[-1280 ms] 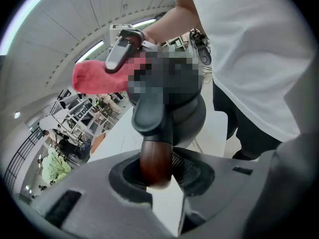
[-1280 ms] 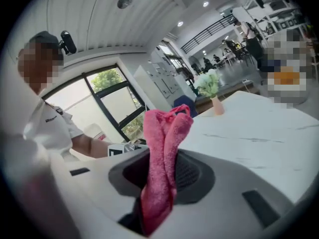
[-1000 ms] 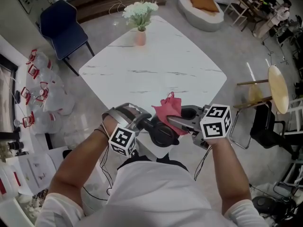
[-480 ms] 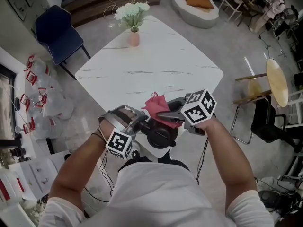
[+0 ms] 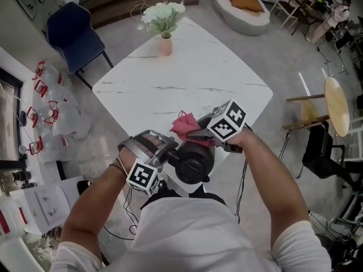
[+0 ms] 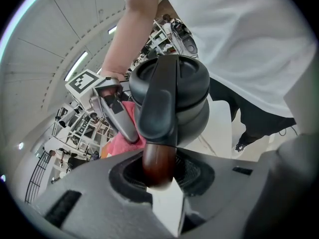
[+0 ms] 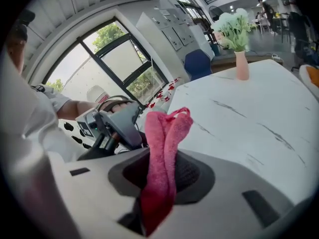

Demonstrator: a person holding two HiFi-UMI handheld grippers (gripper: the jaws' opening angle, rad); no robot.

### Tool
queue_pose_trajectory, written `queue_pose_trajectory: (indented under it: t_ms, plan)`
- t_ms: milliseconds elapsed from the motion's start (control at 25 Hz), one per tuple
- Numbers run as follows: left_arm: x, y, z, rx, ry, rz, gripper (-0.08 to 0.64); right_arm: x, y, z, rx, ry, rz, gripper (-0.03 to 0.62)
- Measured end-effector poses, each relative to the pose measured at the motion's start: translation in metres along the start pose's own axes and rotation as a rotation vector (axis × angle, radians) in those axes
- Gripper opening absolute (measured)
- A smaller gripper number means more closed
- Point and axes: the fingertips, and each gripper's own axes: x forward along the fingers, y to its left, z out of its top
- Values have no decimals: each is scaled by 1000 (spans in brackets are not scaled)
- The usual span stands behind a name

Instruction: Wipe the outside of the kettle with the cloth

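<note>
A black kettle (image 5: 193,163) hangs over the near corner of the white marble table (image 5: 187,78). My left gripper (image 5: 170,152) is shut on its brown wooden handle (image 6: 158,163), and the left gripper view shows the kettle's lid and body (image 6: 179,91) just beyond the jaws. My right gripper (image 5: 195,134) is shut on a pink cloth (image 5: 182,124). The cloth (image 7: 163,148) stands up from the jaws in the right gripper view. It lies against the kettle's far upper side; the contact itself is hidden.
A pink vase of pale flowers (image 5: 164,24) stands at the table's far corner. A blue chair (image 5: 71,30) is at the far left, water bottles (image 5: 45,112) lie on the floor at left, and a wooden stool (image 5: 334,103) stands at right.
My right gripper has come down and to the left with the pink cloth, closer over the kettle's top. The left gripper and kettle have kept still.
</note>
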Motion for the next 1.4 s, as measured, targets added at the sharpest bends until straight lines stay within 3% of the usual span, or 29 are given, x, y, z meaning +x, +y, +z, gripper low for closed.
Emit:
queue_pose_trajectory:
  t_ms: [360,640,960,1080,1400]
  plan:
    - [0,2,-6,-45,23,2,109,15,-52,-24,96,32,-12,107]
    - [3,3,-3,-36,42,14,109,23,-87,-50,150,75,-55,107]
    - [4,1,-9,-96,64,3,109,11,-122,-78,102,100,-219,107]
    - [6,0,-15,-153,68,-10,107,-13,-127,-70,125,-27,-279,107]
    - [14,3,-31,-325,87,-78,109,-119,-102,-30,275,-577,-386,107]
